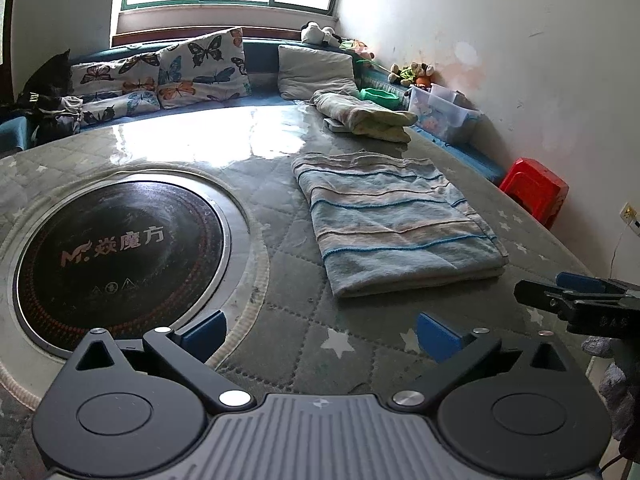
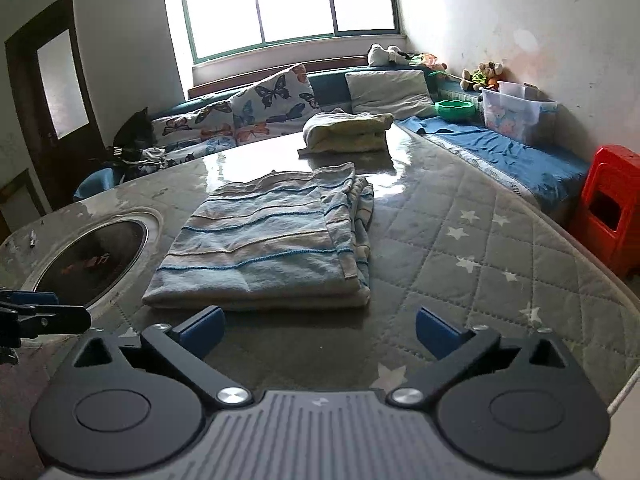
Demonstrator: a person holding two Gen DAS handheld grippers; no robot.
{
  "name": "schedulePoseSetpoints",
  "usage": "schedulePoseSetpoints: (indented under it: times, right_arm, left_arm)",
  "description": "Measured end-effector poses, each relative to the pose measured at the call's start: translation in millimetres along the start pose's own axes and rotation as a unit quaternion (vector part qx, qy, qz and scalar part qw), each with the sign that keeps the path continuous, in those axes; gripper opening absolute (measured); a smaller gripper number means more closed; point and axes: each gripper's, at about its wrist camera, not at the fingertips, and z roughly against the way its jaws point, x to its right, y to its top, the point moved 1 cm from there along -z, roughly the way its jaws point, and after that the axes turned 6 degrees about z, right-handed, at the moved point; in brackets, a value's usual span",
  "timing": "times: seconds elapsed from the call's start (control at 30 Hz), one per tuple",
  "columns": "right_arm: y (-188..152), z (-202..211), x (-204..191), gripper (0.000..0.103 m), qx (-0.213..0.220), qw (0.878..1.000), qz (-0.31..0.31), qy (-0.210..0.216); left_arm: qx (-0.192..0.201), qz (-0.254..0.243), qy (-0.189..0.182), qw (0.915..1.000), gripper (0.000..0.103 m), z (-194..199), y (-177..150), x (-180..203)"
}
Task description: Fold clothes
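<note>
- Folded striped garment (image 2: 272, 240) lies on the table (image 2: 460, 264), right of the inset cooktop (image 1: 120, 256).
- Second folded bundle (image 2: 348, 130) lies behind it, possibly on a flat object.
- Cushions (image 1: 200, 68) stand behind the table.

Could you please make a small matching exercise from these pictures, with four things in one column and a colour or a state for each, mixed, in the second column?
Things:
1. striped garment
2. plastic stool
3. left gripper
4. bowl on the bench

Colour or state:
A. green
B. open and empty
C. folded flat on the table
D. red

Right pairs: 1-C, 2-D, 3-B, 4-A
</note>
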Motion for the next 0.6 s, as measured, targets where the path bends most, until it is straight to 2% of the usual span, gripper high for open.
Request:
schedulePoseSetpoints:
  times: [0.6]
  right_arm:
    - [-4,11,0,0.103,0.009,1.000,-0.014,-0.017]
  left_arm:
    - [0.004,-0.005,-0.009,0.9999,0.103,4,-1,11]
